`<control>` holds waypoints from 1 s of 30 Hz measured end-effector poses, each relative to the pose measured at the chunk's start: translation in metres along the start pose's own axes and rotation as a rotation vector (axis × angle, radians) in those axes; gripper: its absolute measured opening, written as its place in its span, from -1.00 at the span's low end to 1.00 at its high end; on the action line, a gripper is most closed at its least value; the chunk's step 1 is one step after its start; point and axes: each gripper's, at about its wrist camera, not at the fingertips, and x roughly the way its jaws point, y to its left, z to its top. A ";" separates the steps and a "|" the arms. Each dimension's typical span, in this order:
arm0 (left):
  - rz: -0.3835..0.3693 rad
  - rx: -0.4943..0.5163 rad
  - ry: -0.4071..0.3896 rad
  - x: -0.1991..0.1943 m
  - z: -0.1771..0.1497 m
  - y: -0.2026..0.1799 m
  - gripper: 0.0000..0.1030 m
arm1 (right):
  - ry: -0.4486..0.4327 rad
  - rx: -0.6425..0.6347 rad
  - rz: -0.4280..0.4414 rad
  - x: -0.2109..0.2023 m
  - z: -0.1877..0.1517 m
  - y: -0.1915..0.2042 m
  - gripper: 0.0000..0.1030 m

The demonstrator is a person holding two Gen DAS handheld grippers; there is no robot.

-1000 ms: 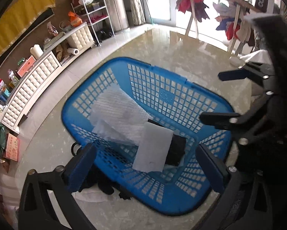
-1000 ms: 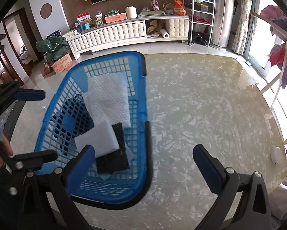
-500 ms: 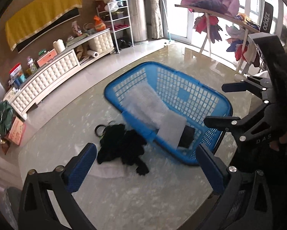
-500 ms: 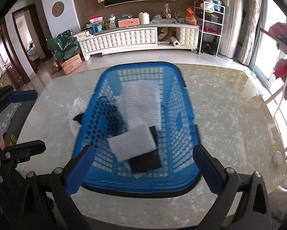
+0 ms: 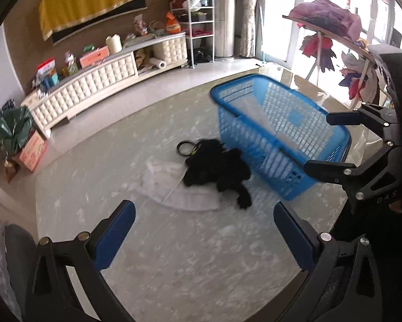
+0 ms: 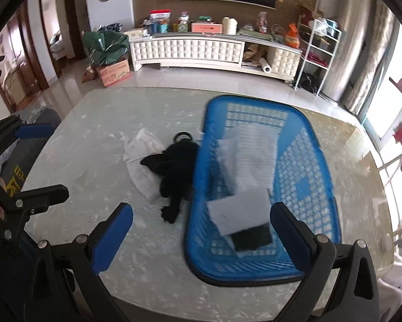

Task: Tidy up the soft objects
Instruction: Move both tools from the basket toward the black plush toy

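Since the earlier frames both tongs have drawn back from the blue laundry basket (image 6: 259, 196), bringing into view items previously hidden beside it. Left tongs (image 5: 203, 238) stand wide apart and empty; right tongs (image 6: 201, 238) likewise spread, holding nothing. Ahead of the left tongs lies a crumpled black garment (image 5: 217, 167), touching the basket's near wall and resting partly on a white cloth (image 5: 174, 185) flat on the marble-patterned surface (image 5: 174, 263). Within the basket, ahead of the right tongs, lie a white textured sheet (image 6: 250, 158), a white pad (image 6: 238, 214) and a dark pad (image 6: 251, 237). Judgement: the garment is light, limp and will drape; pinch a raised fold near its middle, not a trailing end. The cloth lies flat; take it at an edge.
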 end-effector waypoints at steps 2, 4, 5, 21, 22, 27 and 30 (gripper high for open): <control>0.005 -0.022 0.001 0.000 -0.007 0.011 0.99 | 0.005 -0.017 0.000 0.008 0.004 0.006 0.99; 0.004 -0.050 0.005 0.001 -0.013 0.022 0.99 | 0.014 -0.034 0.005 0.017 0.008 0.015 0.99; 0.006 -0.065 0.007 0.002 -0.016 0.028 0.99 | 0.019 -0.042 0.004 0.022 0.009 0.021 0.99; 0.073 -0.198 0.058 0.025 -0.047 0.089 0.99 | 0.102 -0.145 0.023 0.090 0.033 0.081 0.99; 0.074 -0.206 0.064 0.027 -0.048 0.092 0.99 | 0.108 -0.146 0.023 0.092 0.033 0.084 0.99; 0.089 -0.234 0.089 0.038 -0.053 0.102 0.99 | 0.136 -0.155 0.033 0.111 0.038 0.094 0.94; 0.097 -0.237 0.100 0.047 -0.054 0.105 0.99 | 0.152 -0.163 0.033 0.124 0.039 0.098 0.87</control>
